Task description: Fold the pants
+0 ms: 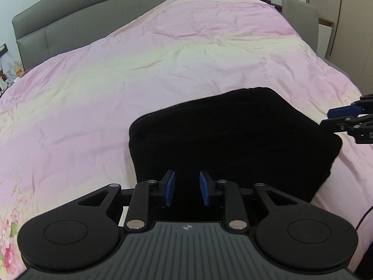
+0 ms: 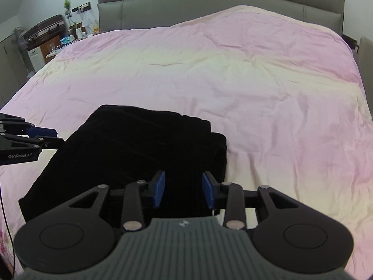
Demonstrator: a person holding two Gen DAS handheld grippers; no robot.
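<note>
Nearest, the left gripper (image 1: 186,188) and right gripper (image 2: 183,191) hover with fingers parted and empty over the near edge of the folded black pants (image 1: 228,140), apparently released on the pink bed cover (image 1: 116,88) below the grey headboard (image 2: 209,2).

- The pants (image 1: 233,140) lie on the bed cover (image 1: 116,81), low in the frame.
- The headboard (image 1: 116,7) runs across the top, behind the cover.
- A chair (image 1: 300,18) stands at upper right.
</note>
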